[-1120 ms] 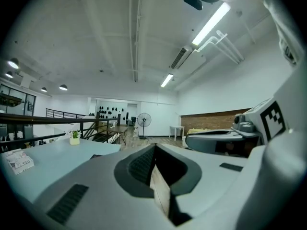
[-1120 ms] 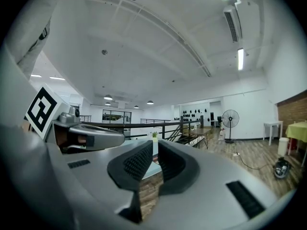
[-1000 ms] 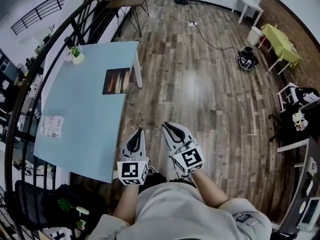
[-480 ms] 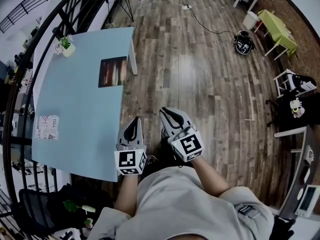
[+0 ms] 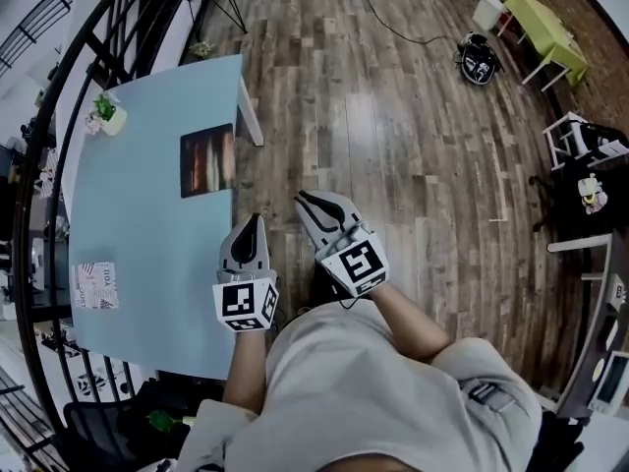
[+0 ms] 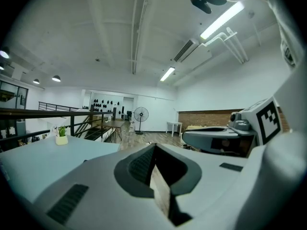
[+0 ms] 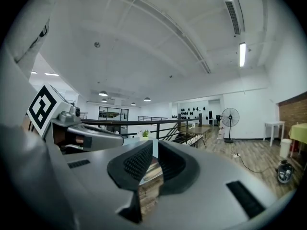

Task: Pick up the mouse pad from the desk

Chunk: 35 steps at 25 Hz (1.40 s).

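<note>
Mouse pad (image 5: 206, 160), a dark rectangle with a striped picture, lies flat on the light-blue desk (image 5: 138, 224), close to the desk's 3 o'clock edge in the head view and untouched. A small potted plant (image 5: 106, 116) stands well apart at the pad's 10 o'clock, and a printed card (image 5: 96, 285) lies near its 7 o'clock. Both grippers hang off the desk over the wooden floor, with the pad at roughly 11 o'clock from them. The left gripper (image 5: 254, 222) has its fingers pressed together on nothing. The right gripper (image 5: 307, 201) shows a narrow slit between its fingers, also empty. The likely trouble is the pad's thinness. Fingers arriving nearly level and barely parted would probably push it across the smooth top or skate over it rather than get under an edge. A nudge toward 3 o'clock could tip it off the desk, and a low approach could knock the desk's rim.
</note>
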### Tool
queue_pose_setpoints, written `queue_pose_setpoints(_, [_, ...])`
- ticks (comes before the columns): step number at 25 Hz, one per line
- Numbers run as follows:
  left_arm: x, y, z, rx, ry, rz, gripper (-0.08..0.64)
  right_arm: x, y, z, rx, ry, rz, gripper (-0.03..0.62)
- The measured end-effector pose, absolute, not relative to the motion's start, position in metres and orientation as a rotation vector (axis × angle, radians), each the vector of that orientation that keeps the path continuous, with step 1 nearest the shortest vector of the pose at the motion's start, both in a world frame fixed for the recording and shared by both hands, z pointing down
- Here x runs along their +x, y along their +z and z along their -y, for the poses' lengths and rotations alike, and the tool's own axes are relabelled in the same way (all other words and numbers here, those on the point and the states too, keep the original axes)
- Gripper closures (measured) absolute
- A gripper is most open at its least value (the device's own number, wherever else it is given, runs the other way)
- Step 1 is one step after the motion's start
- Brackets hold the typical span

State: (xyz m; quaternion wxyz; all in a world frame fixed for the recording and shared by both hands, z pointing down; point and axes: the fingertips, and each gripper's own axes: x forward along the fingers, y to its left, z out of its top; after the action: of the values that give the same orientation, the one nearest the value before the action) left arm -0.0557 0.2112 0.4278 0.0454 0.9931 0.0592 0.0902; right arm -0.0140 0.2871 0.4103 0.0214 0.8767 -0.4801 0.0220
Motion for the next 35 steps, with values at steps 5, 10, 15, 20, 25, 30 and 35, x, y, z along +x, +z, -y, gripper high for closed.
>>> queue_pose_setpoints(5, [0.009,0.430,-0.214,3.017,0.311,-0.177,0.548,0.051,0.406,-0.291,2.685,0.088,1.522,0.552])
queue_pose_setpoints(10, [0.056,0.439,-0.216,3.019,0.329,-0.146,0.548,0.103,0.412,-0.300,2.671,0.123,1.567,0.552])
queue_pose_setpoints(15, [0.085,0.455,-0.189,3.003,0.365,-0.014,0.548,0.141,0.426,-0.292,2.675,0.163,1.589,0.552])
queue_pose_setpoints(20, [0.103,0.466,-0.170,2.994,0.428,0.031,0.548,0.161,0.443,-0.273,2.683,0.245,1.628,0.552])
queue_pose_setpoints(25, [0.124,0.476,-0.144,2.988,0.466,0.048,0.548,0.181,0.455,-0.241,2.671,0.300,1.668,0.552])
queue_pose_setpoints(30, [0.147,0.491,-0.108,2.970,0.496,0.052,0.548,0.202,0.471,-0.205,2.642,0.353,1.687,0.552])
queue_pose_setpoints(35, [0.177,0.505,-0.070,2.936,0.526,0.045,0.548,0.231,0.484,-0.160,2.574,0.408,1.716,0.552])
